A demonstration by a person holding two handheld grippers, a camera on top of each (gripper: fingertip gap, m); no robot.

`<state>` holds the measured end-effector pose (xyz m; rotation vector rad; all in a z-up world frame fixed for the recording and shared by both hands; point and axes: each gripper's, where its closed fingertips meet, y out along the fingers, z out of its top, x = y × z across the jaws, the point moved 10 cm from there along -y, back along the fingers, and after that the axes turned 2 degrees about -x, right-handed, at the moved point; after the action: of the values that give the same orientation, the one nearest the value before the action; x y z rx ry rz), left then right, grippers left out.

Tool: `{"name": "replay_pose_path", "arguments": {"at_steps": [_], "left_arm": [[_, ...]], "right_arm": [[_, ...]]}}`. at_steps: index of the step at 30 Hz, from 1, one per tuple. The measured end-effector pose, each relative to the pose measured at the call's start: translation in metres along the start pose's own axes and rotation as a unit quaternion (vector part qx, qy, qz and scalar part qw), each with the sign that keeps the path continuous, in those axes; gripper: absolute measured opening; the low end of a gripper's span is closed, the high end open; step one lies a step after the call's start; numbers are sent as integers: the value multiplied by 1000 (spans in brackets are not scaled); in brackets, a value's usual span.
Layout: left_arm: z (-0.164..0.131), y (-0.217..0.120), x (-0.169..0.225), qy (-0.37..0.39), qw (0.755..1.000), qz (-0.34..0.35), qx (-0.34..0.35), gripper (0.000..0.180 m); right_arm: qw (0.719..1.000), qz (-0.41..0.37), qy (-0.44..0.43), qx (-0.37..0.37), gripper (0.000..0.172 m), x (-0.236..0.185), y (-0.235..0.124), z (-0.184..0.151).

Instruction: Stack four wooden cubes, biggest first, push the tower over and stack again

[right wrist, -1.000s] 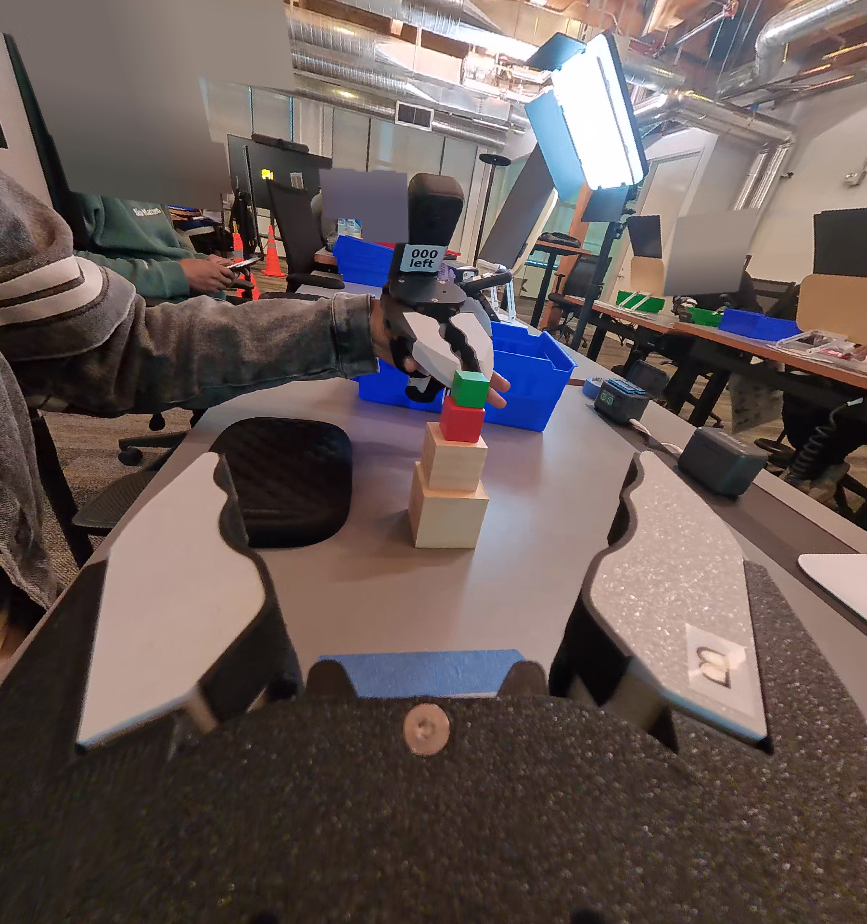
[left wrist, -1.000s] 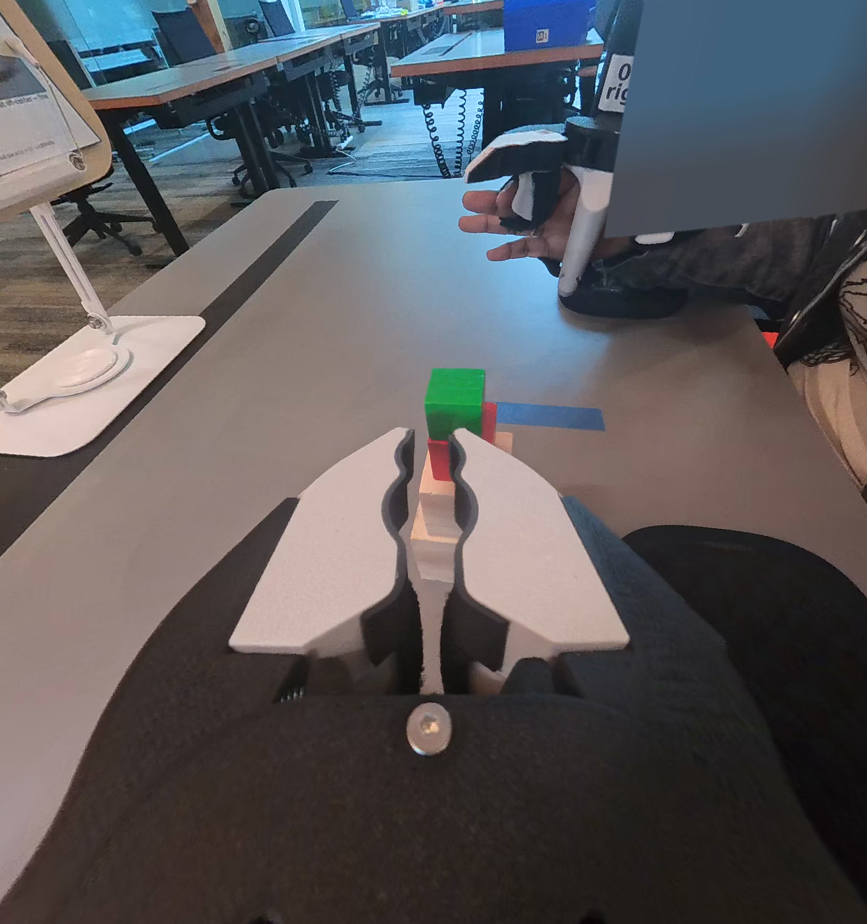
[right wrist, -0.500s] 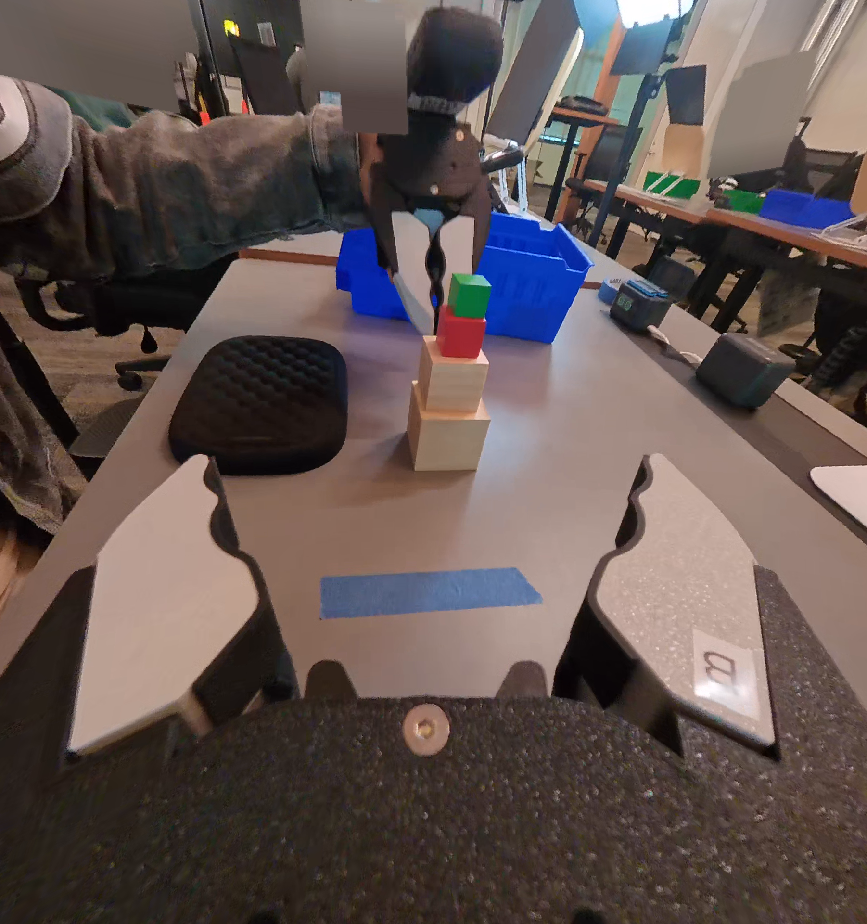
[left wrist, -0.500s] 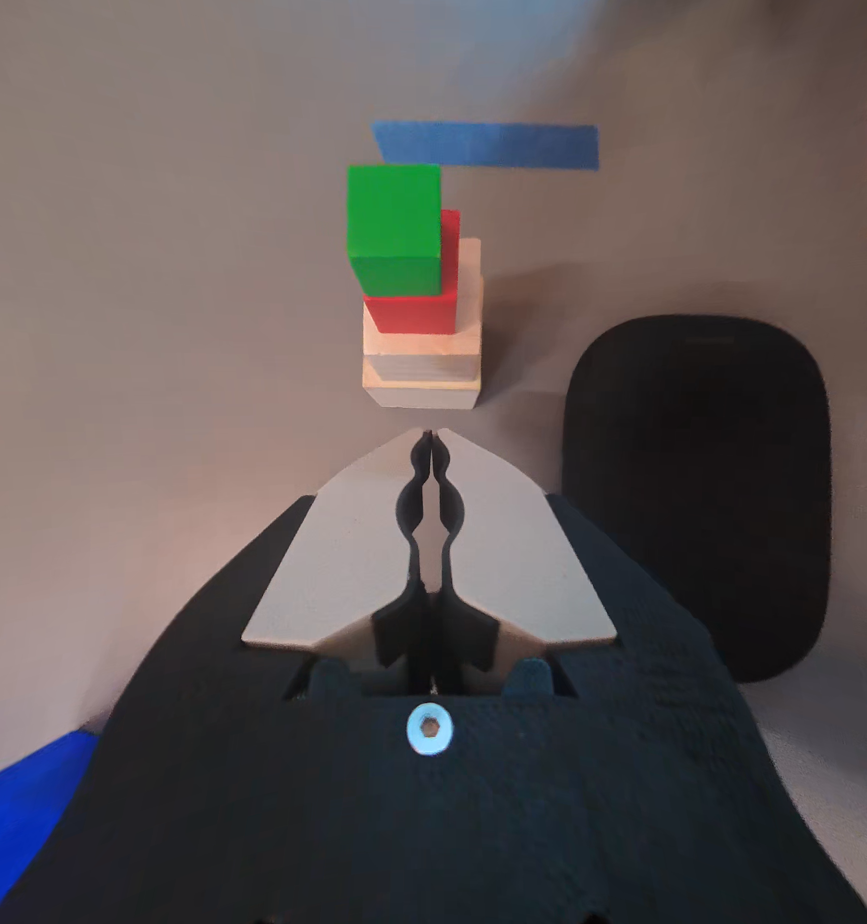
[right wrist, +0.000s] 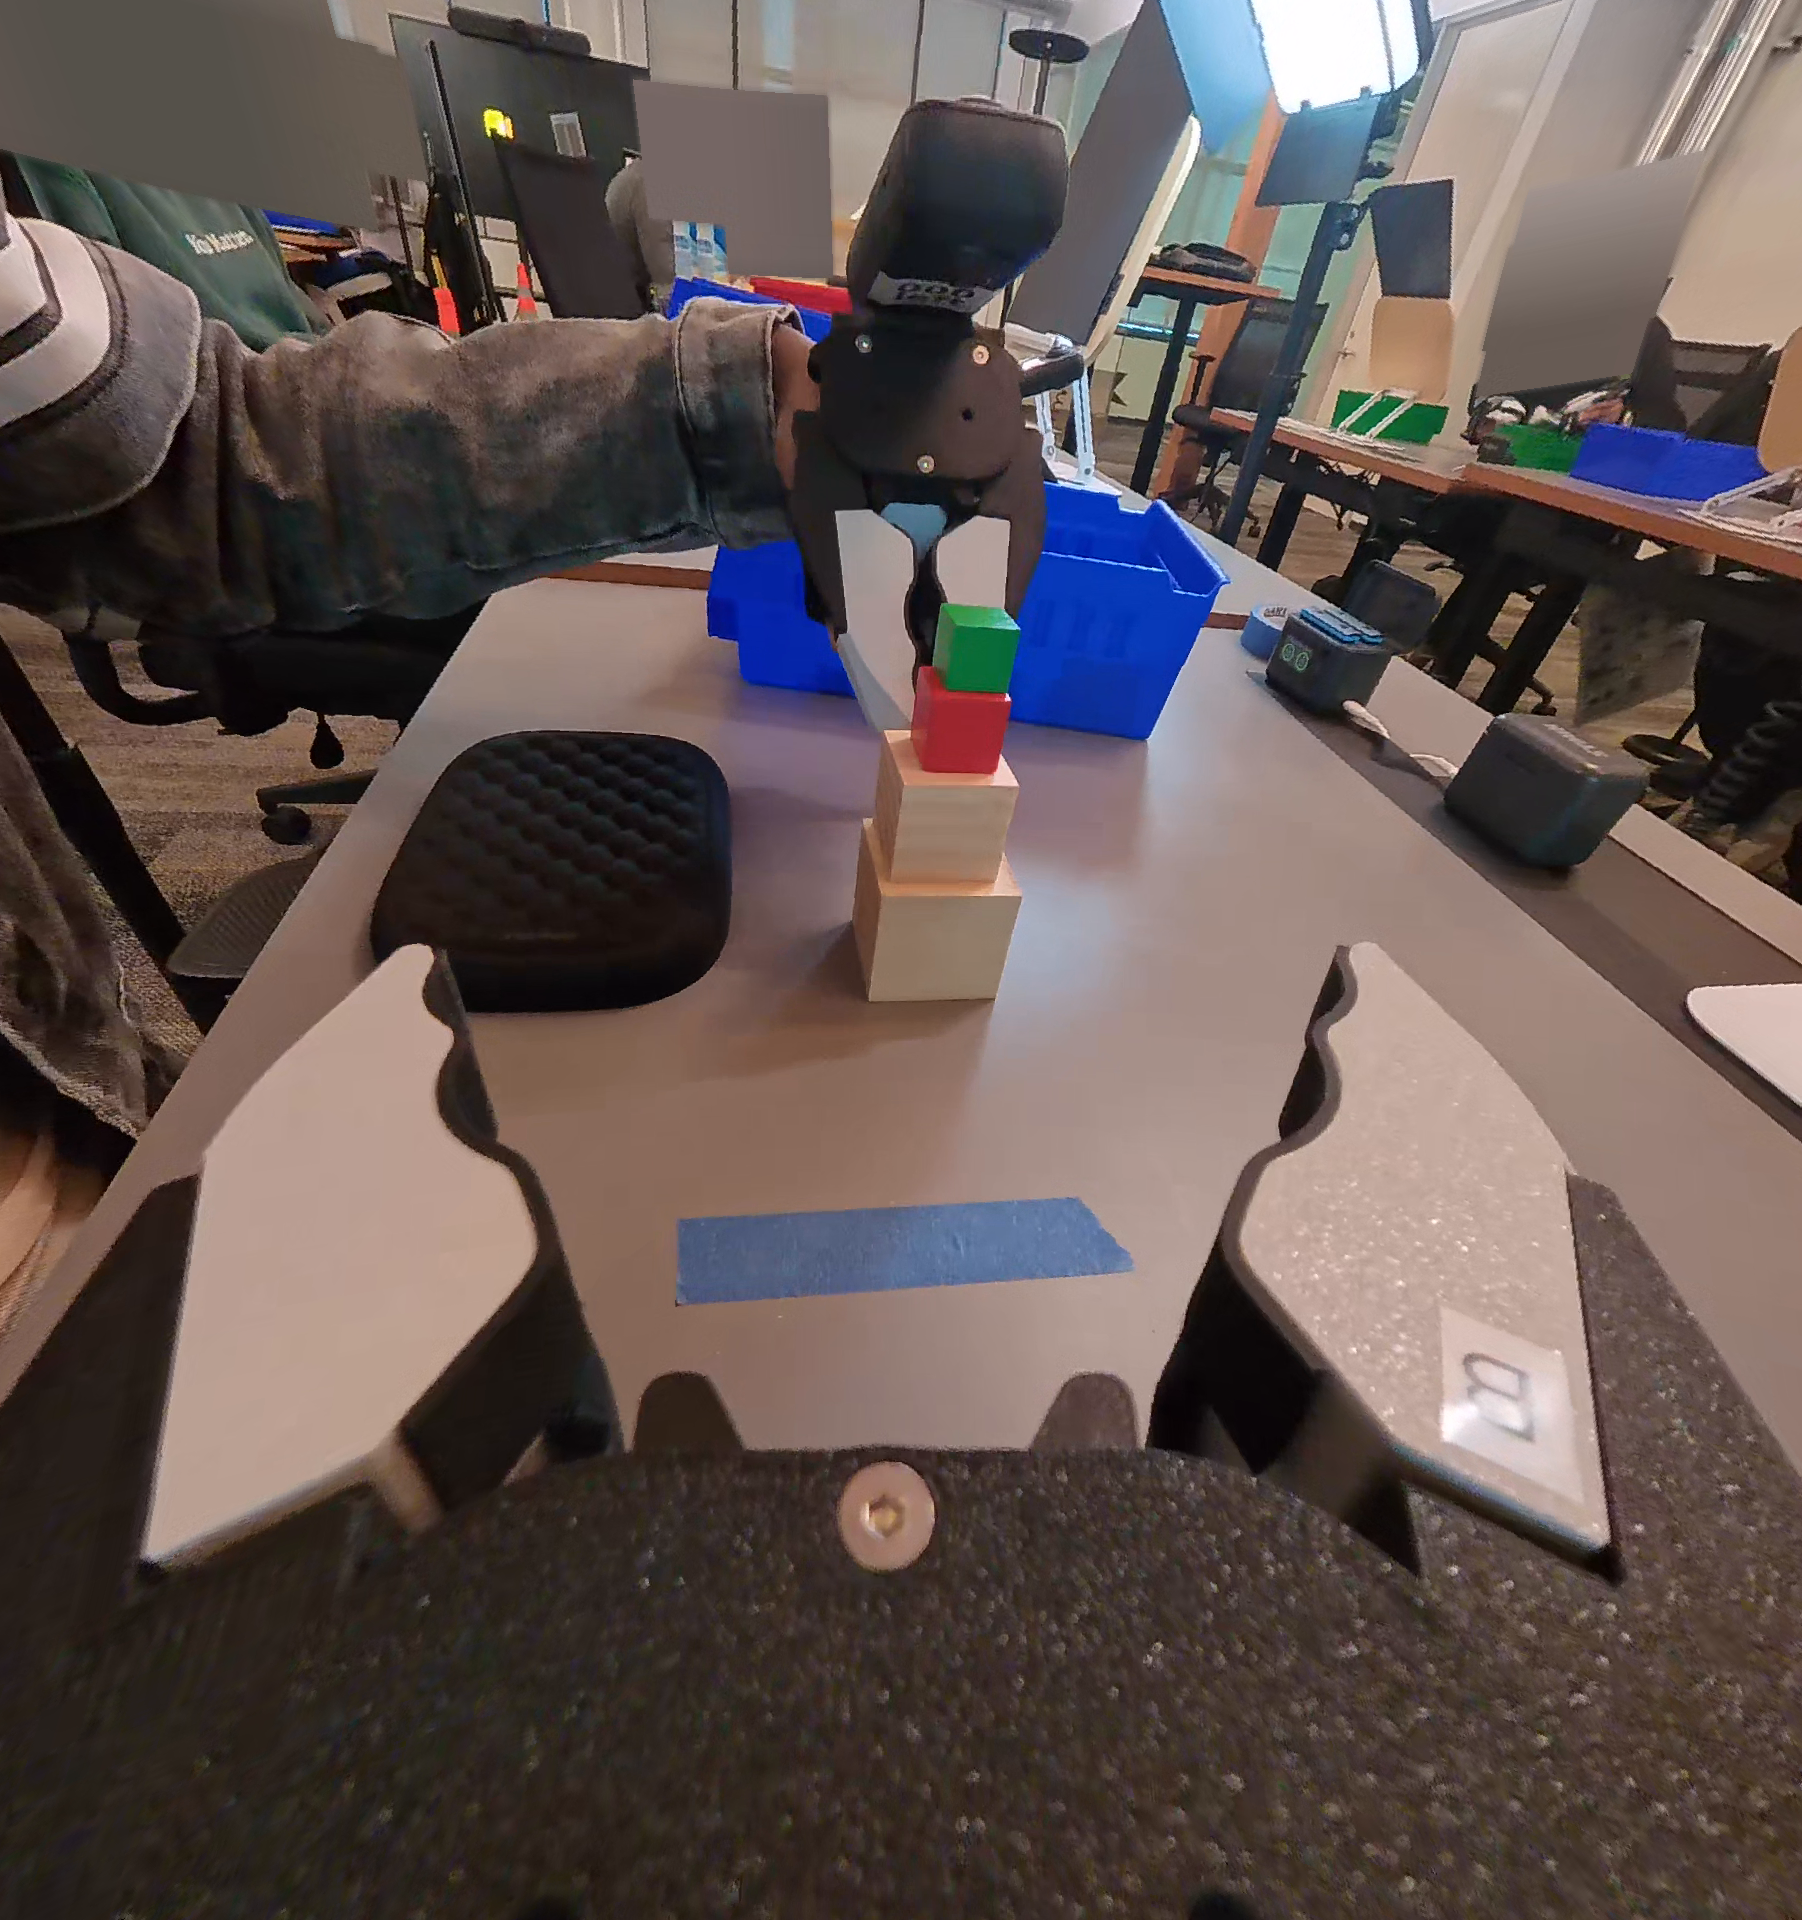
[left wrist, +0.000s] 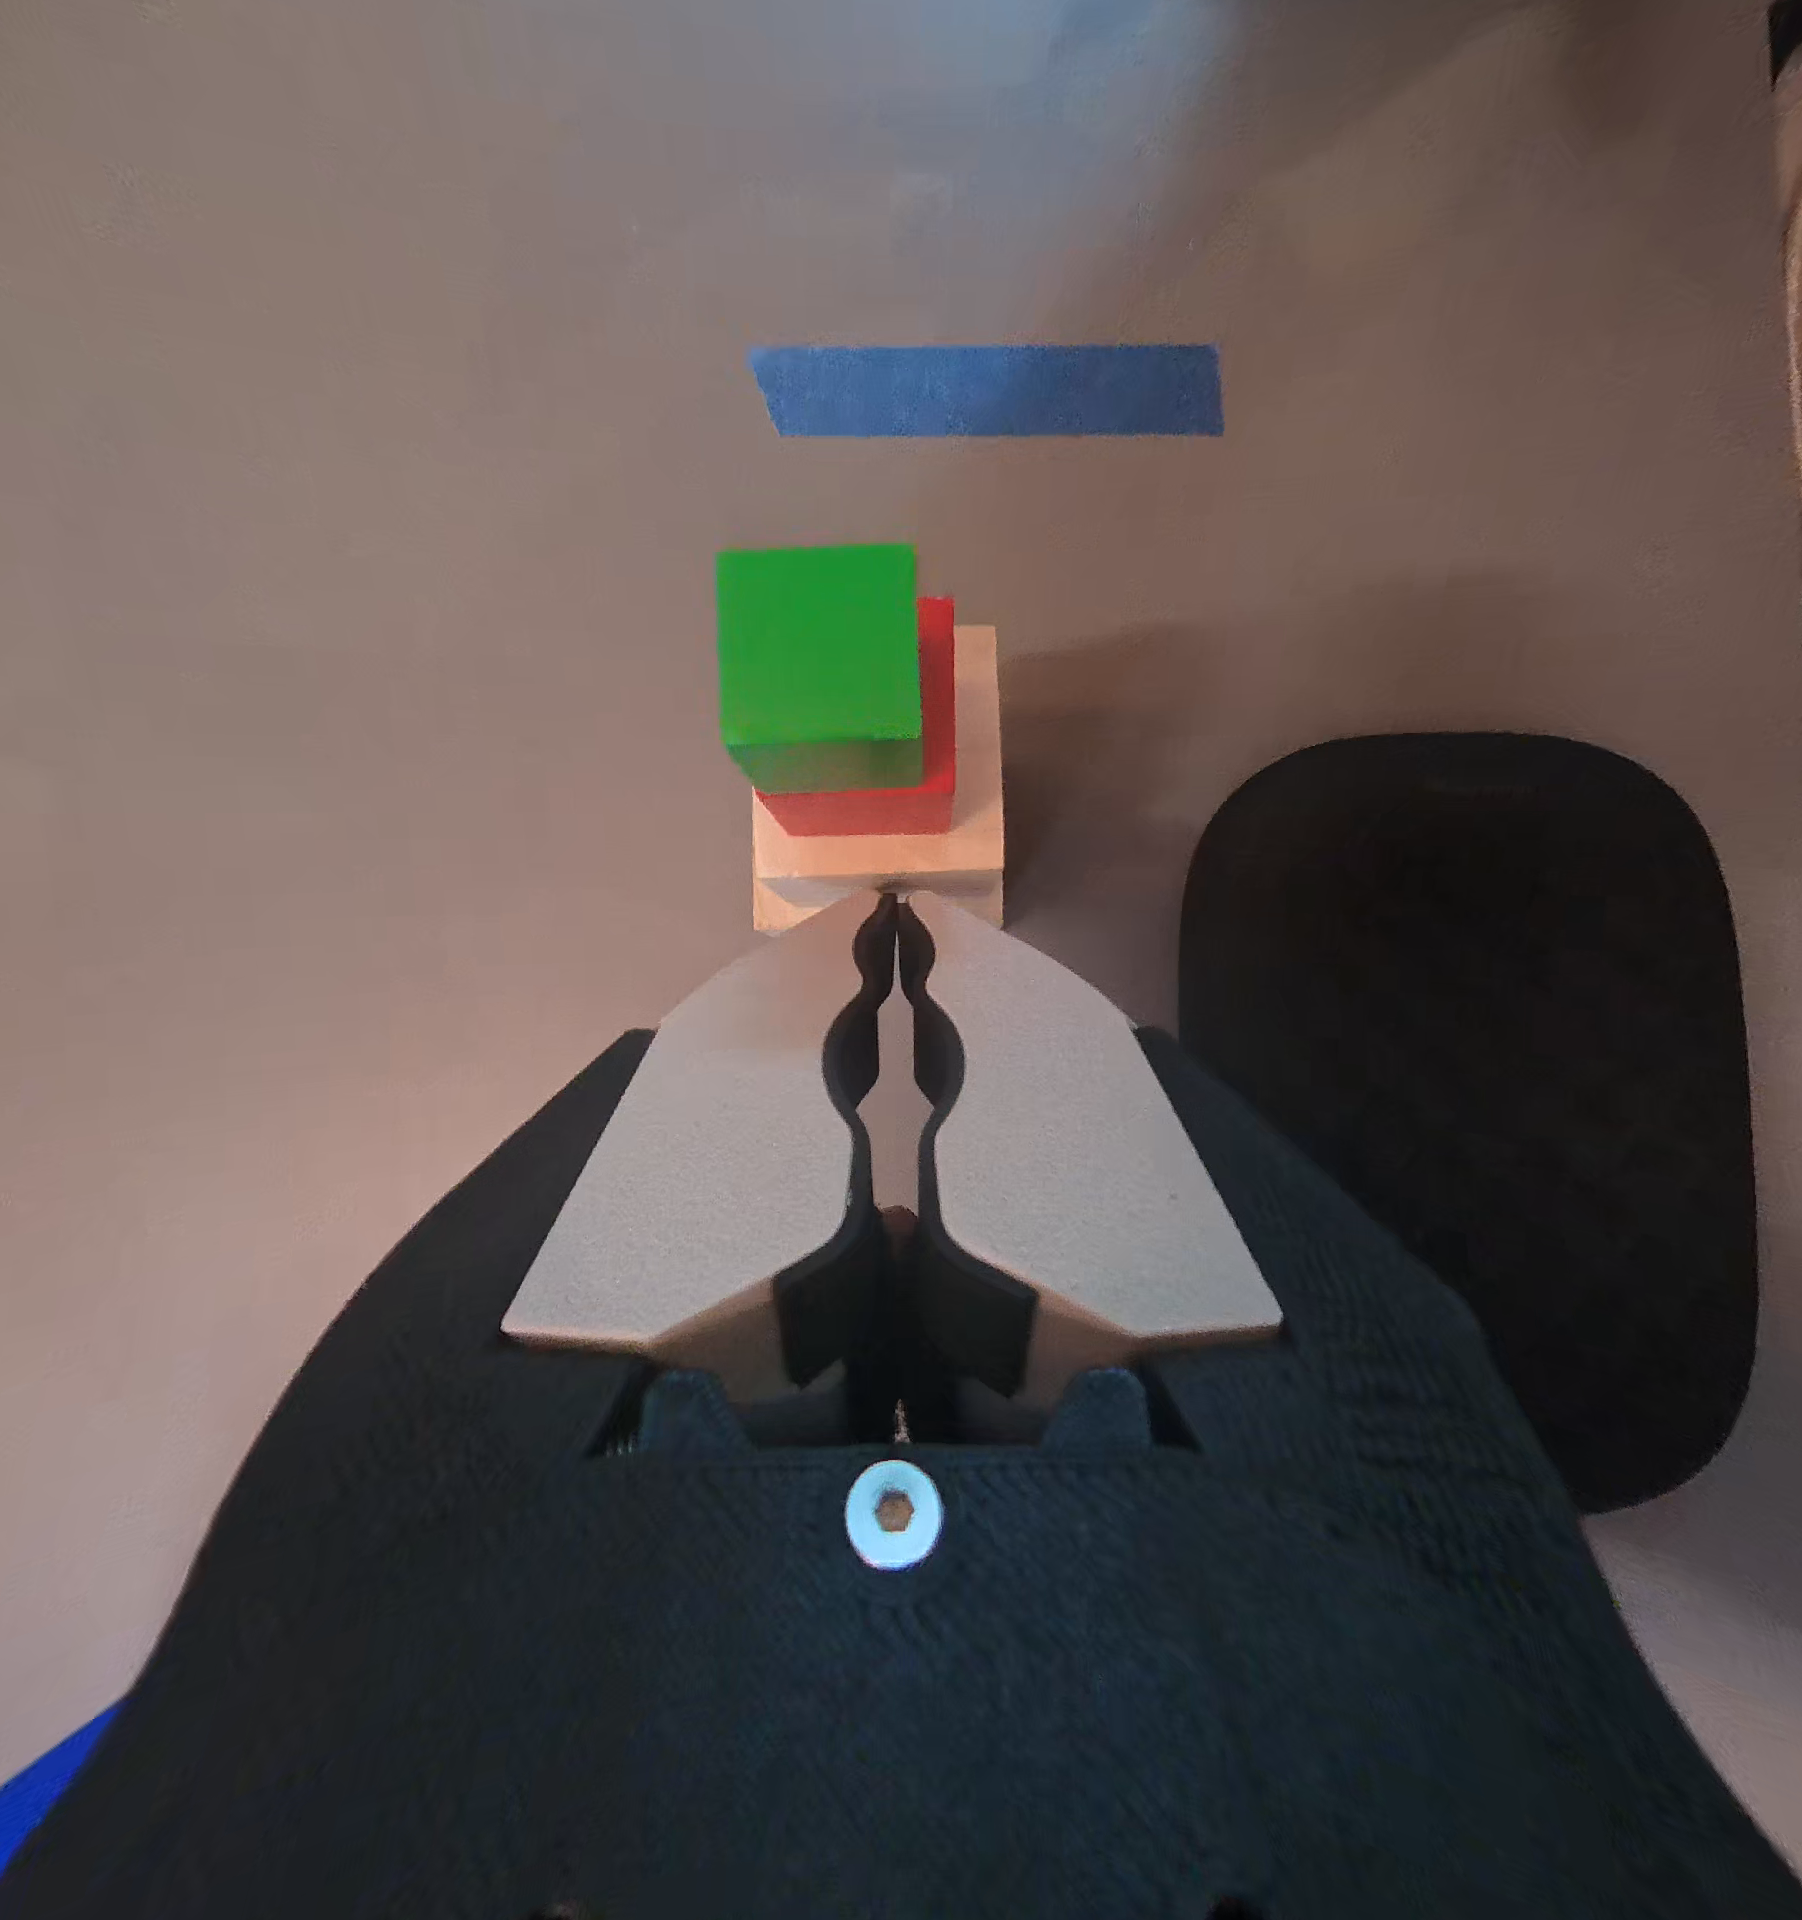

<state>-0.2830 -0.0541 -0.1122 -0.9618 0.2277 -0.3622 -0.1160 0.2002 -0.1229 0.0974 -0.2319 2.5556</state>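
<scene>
Four cubes stand stacked on the grey tabletop (right wrist: 1240,935): the big pale wooden cube (right wrist: 936,940) at the bottom, a smaller pale one (right wrist: 947,821) on it, then the red cube (right wrist: 961,722), and the little green cube (right wrist: 975,649) on top, each sitting slightly off-centre.

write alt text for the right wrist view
A four-cube tower stands on a grey table: two plain wooden cubes, a red one, a small green one on top. The left gripper, shut, reaches it from behind; the right gripper is wide open, empty.
</scene>
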Motion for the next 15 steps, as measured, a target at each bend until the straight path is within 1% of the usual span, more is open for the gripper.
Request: {"name": "replay_pose_path", "arguments": {"at_steps": [7, 11, 15], "left_arm": [[18, 7, 0, 29, 1000, -5, 4, 1], [30, 8, -2, 39, 999, -6, 28, 1], [30, 5, -3, 37, 999, -3, 13, 1]], "right_arm": [[1000, 0, 1, 0, 147, 0, 0, 0], [1000, 0, -1, 1, 147, -1, -1, 0], [1000, 0, 0, 3, 147, -1, -2, 0]]}}
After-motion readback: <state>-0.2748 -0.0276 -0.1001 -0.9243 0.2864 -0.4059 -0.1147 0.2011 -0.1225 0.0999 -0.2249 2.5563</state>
